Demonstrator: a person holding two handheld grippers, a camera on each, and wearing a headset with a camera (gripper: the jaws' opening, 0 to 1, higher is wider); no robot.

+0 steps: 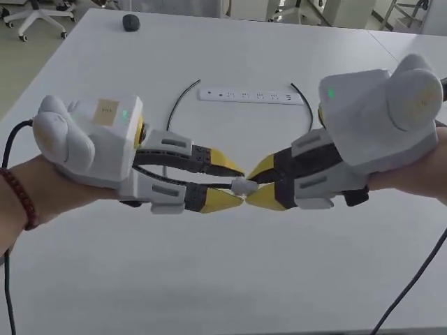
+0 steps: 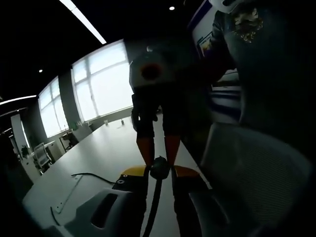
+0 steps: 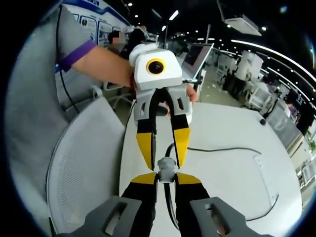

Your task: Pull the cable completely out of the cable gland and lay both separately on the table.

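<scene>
Wears a red bead bracelet point(image 1: 21, 199) on the left wrist, nearest of all. On the near side of both claws, in the right gripper view: a grey mesh chair point(image 3: 84, 163). Holds the left claw point(image 1: 234, 184) and right claw point(image 1: 255, 184) tip to tip, raised above the table point(image 1: 230, 279). Grips the white gland point(image 1: 243, 186) in the right claw, jaws nearly closed, one yellow tip against each side of it. Has the left claw narrowed to much the same gap around the gland's other end; cannot tell whether those tips press on it or merely flank it. From the gland, straight back between the left claw's jaws: the black cable point(image 2: 154, 205). Beyond the claw tips, flat on the table: a white power strip point(image 1: 251, 95), with a thin dark lead point(image 1: 180, 101) curving beside each end. Farther off past the left claw, near the table's far edge: a small dark object point(image 1: 130, 22).
</scene>
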